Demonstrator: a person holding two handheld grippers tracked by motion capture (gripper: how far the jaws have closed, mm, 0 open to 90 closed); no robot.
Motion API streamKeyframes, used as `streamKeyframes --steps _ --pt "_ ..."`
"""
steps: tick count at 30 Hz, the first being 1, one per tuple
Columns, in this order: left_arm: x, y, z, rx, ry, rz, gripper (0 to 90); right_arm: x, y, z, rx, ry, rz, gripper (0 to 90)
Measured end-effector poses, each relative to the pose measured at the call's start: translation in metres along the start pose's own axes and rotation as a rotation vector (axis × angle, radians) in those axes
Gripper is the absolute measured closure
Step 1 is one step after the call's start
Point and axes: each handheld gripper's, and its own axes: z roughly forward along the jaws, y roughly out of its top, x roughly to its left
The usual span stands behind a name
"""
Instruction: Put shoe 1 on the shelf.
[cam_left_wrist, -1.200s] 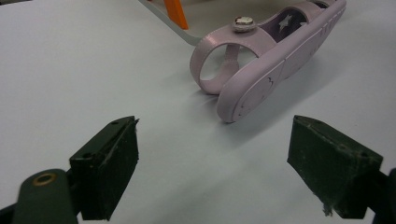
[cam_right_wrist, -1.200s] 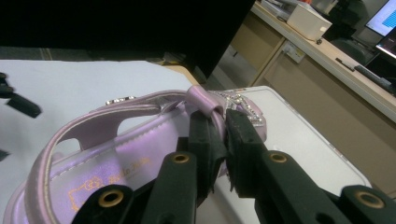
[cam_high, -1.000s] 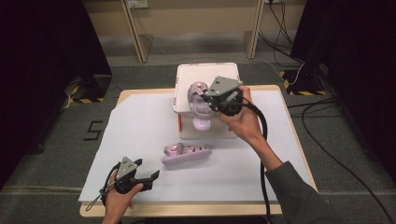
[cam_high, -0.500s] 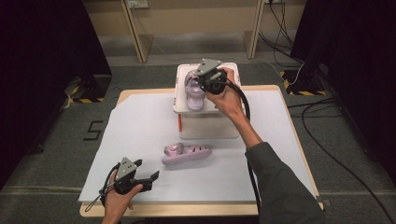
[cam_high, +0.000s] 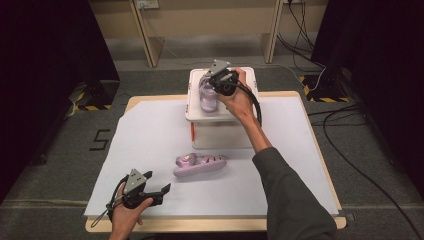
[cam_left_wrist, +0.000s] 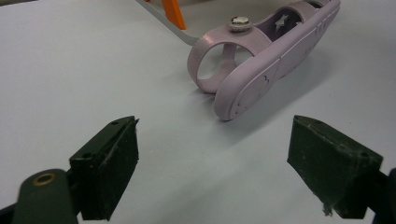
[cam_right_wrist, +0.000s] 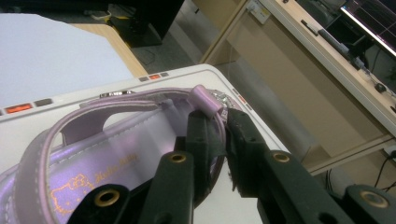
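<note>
Left gripper (cam_high: 150, 191) sits at the near left of the table (cam_high: 310, 150), jaws wide, nothing between them. In the left gripper view they frame the lilac sandal on the table (cam_left_wrist: 261, 70), which lies on its side a bit beyond them, sole toward us; we read that as a lined-up approach for the 2nd pick.

Centre: that sandal is just in front of the white box (cam_high: 220, 132).

Right gripper (cam_high: 212, 82) is over the box top at the far side, jaws nearly together and clamped on the heel strap of the sandal on the box (cam_right_wrist: 93, 154), likely so it hangs clear while we set it down.

Hard to tell: whether that sandal's sole already rests on the lid. Its toe is cut off in the right gripper view.
</note>
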Motion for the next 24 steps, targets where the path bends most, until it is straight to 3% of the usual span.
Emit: streamKeyframes --steps 10,14,15,20,24 --pt "0.001 0.0 -0.001 -0.004 -0.001 0.004 15.6 0.007 -0.001 0.01 0.019 -0.037 0.001 75.3" --pt "0.0 0.0 -0.001 -0.001 -0.001 0.006 15.7 0.007 -0.002 0.008 0.015 -0.034 0.031 59.8" --pt "0.0 0.0 -0.001 -0.002 0.0 0.006 15.7 0.007 -0.002 0.005 0.012 -0.03 0.078 57.8" --pt "0.002 0.0 -0.001 -0.004 0.004 0.001 15.7 0.01 -0.002 -0.019 -0.052 -0.046 0.157 43.2" --pt "0.002 0.0 -0.002 -0.005 0.008 -0.004 15.7 0.016 -0.004 -0.045 -0.116 -0.023 0.162 39.5"
